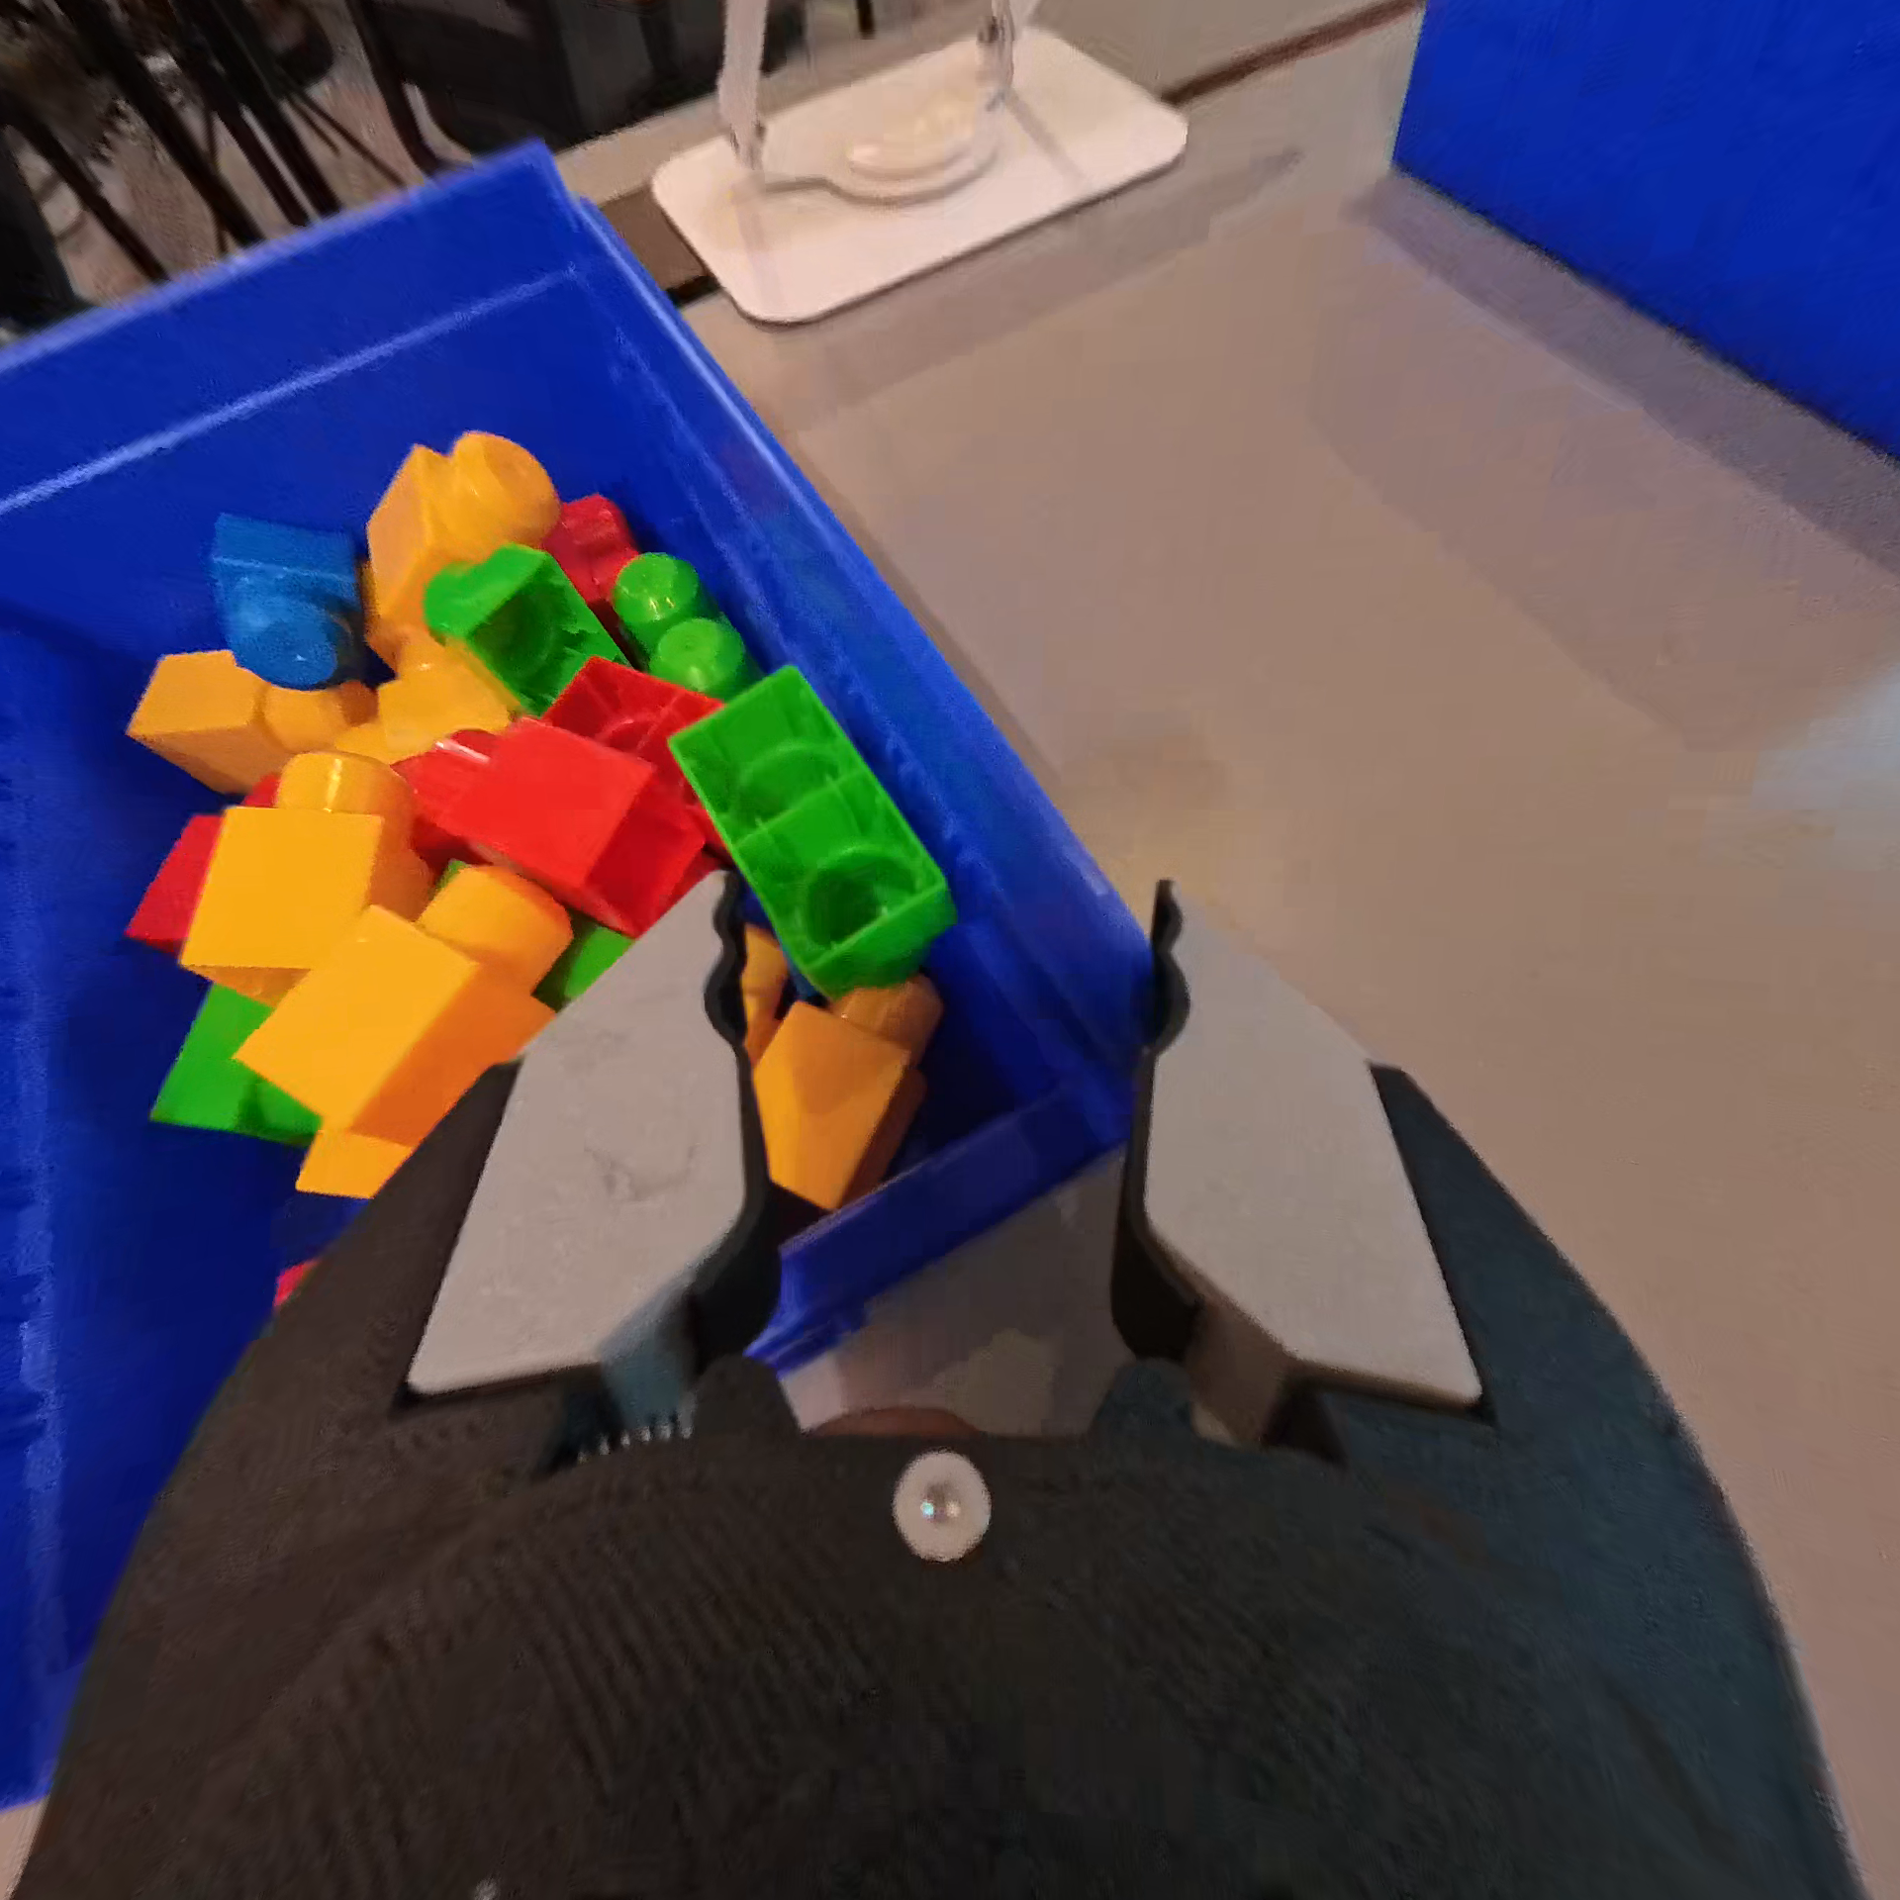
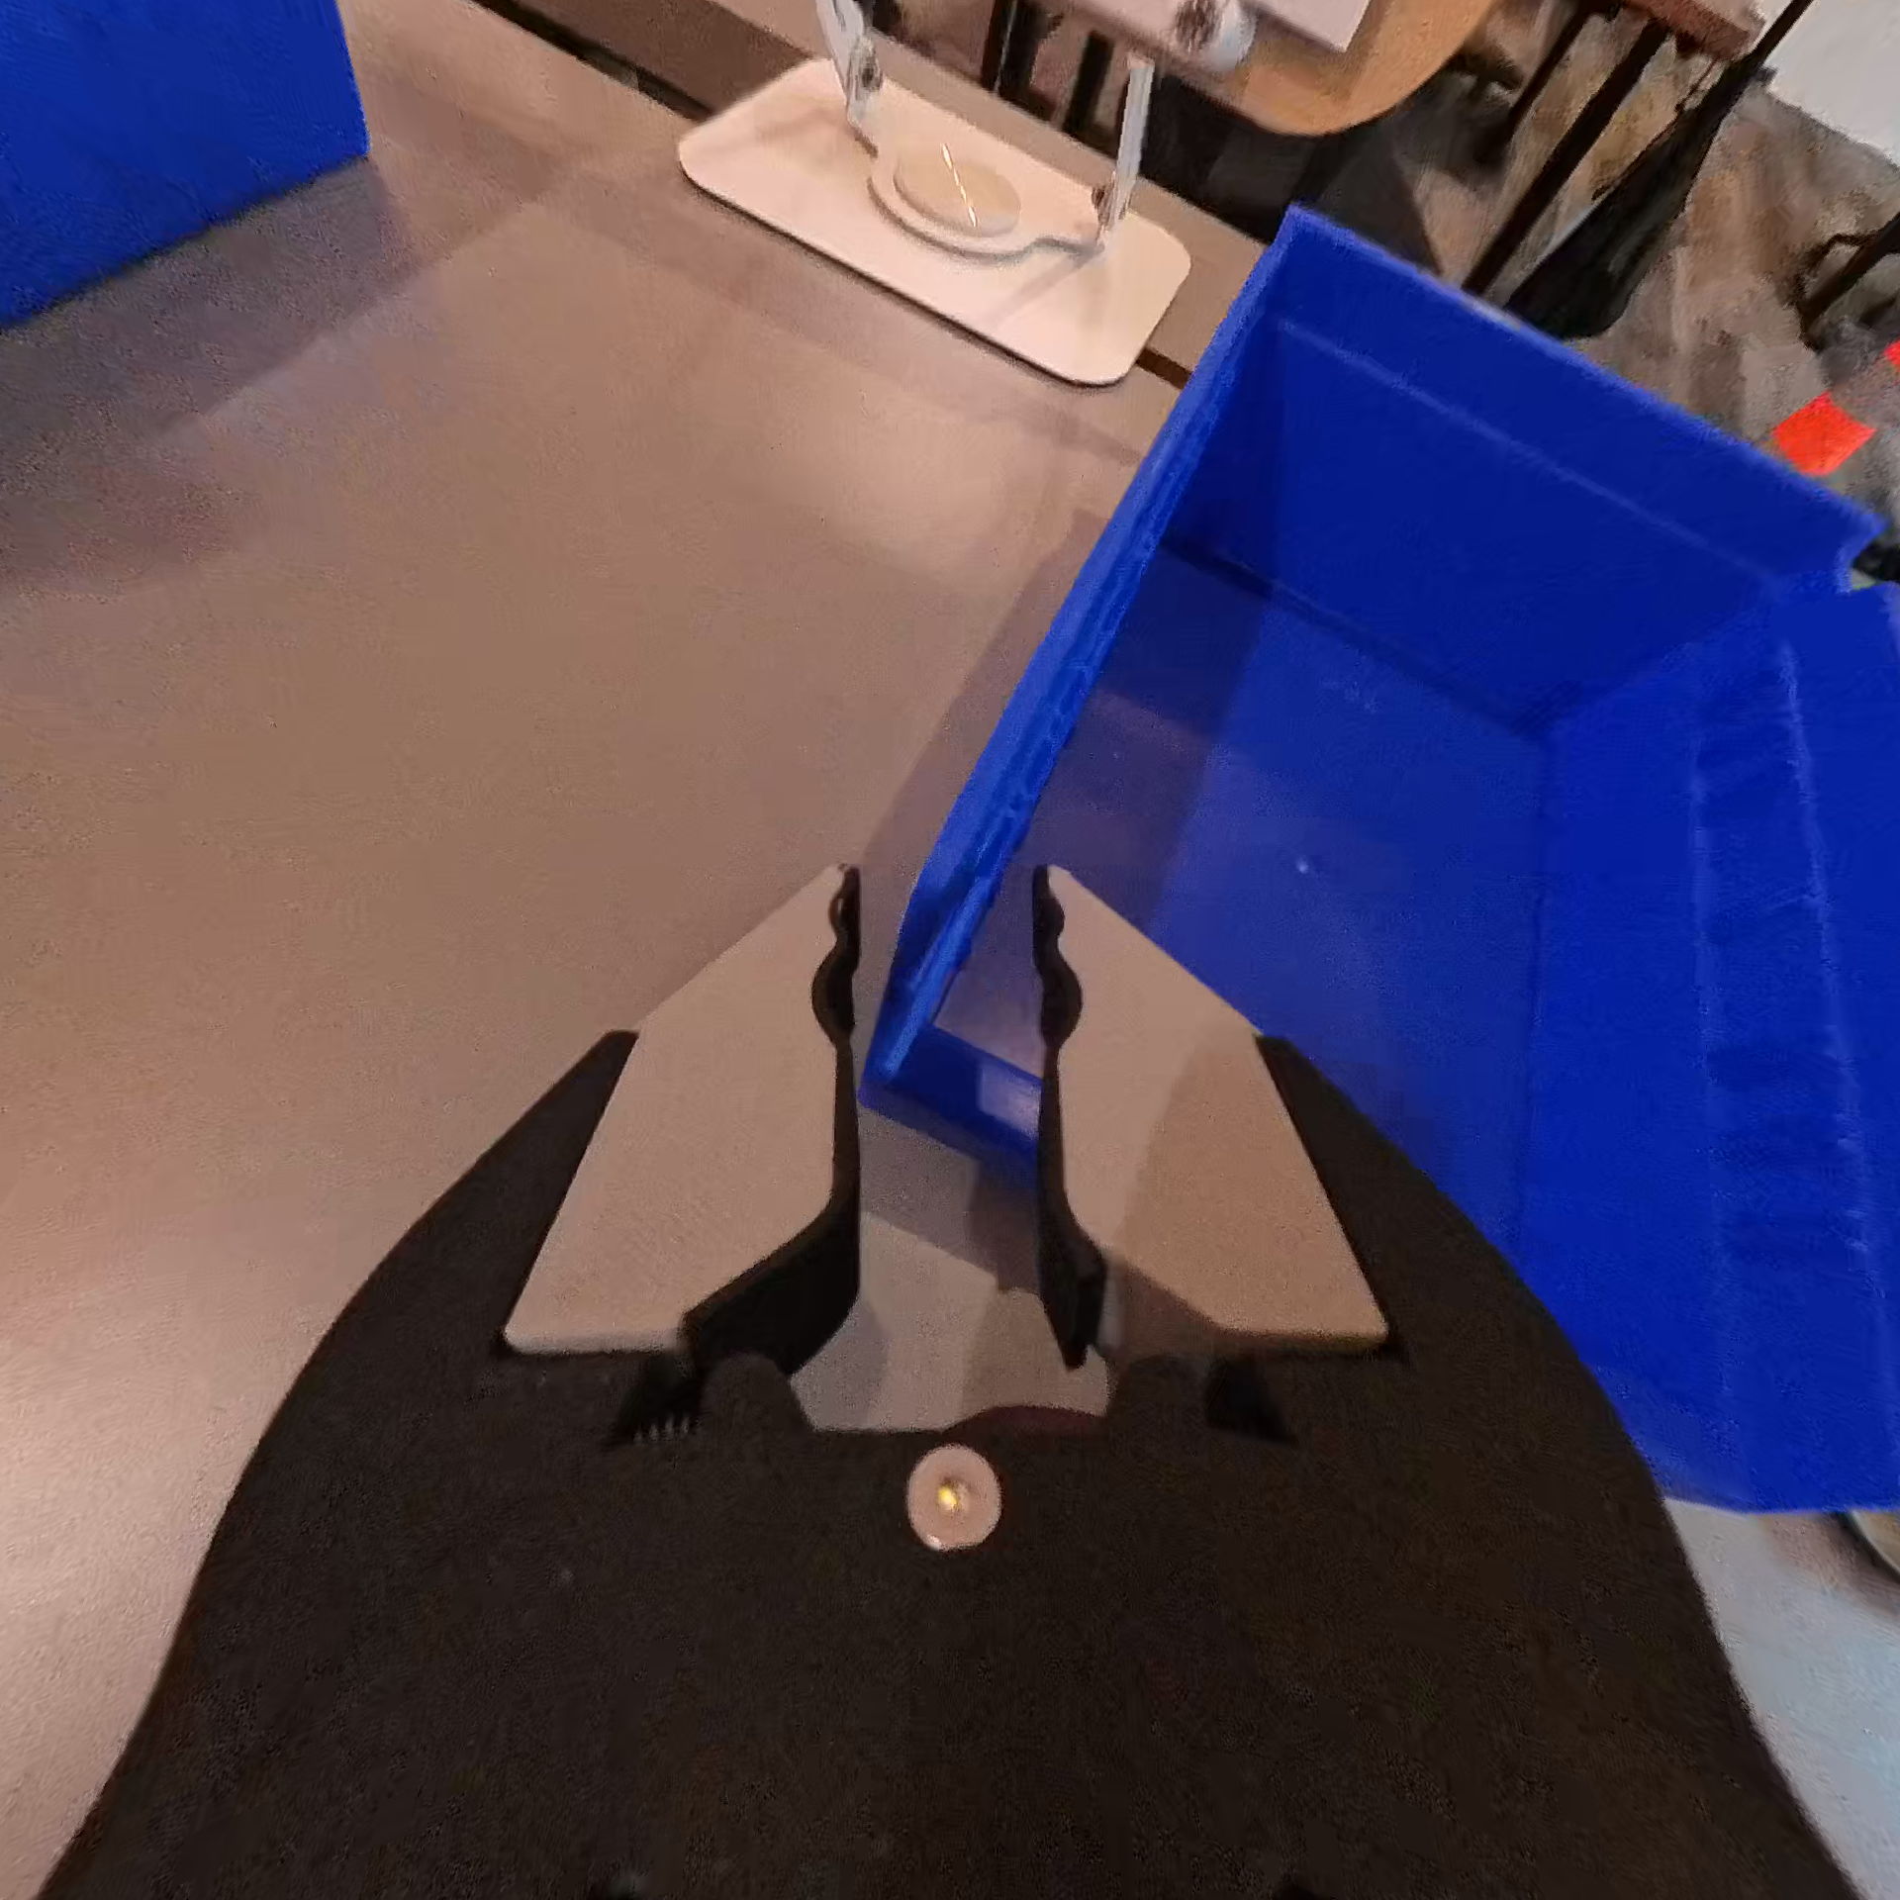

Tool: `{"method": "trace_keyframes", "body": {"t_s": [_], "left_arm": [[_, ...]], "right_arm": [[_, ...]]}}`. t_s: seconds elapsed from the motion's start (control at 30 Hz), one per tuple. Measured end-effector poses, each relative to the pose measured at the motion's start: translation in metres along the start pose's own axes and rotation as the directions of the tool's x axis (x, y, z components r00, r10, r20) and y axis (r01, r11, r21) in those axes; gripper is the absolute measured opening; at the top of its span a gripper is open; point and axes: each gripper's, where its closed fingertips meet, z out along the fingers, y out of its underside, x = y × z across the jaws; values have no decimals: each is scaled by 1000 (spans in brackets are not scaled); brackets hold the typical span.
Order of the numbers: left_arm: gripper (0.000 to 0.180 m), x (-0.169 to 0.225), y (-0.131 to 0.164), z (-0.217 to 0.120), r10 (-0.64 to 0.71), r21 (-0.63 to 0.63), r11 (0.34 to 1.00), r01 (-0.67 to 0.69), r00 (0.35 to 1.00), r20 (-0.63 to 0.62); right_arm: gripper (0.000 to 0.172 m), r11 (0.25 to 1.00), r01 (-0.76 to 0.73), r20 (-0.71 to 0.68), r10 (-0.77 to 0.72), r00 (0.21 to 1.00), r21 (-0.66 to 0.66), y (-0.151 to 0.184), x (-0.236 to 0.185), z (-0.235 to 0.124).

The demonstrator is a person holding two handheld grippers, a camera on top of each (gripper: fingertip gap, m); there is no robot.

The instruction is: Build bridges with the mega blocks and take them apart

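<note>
Left wrist view: left tongs (image 1: pixel 941 925) wide apart, nothing clamped, over near-right corner of blue bin (image 1: pixel 925 658) holding the mega blocks (image 1: pixel 494 802) w/ red, yellow, green, blue mixed. Right wrist view only: right tongs (image 2: pixel 941 905) partly apart, straddling left wall of a second blue bin (image 2: pixel 1439 781), pads not pressing; no blocks seen there. Counter (image 2: pixel 463 668) btwn bins.
</note>
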Motion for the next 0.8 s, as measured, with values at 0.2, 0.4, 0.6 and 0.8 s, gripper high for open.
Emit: {"method": "trace_keyframes", "body": {"t_s": [0.2, 0.4, 0.6, 0.8], "left_arm": [[57, -42, -25, -31, -57, 27, 998, 56, 998, 30], [53, -41, -1, 12, 29, -210, 977, -36, 999, -39], [29, -36, 1, 26, 145, -306, 929, -207, 966, -216], [4, -56, -3, 22, 138, -314, 933, -175, 981, -137]], "right_arm": [[29, 994, 45, 28, -48, 998, 100, -15, -9, -26], [29, 988, 47, 117, -65, 991, 147, -28, -33, -36], [29, 989, 50, 190, -76, 979, 137, -23, -42, -38], [29, 988, 6, 266, -47, 963, 152, -26, -53, -43]]}}
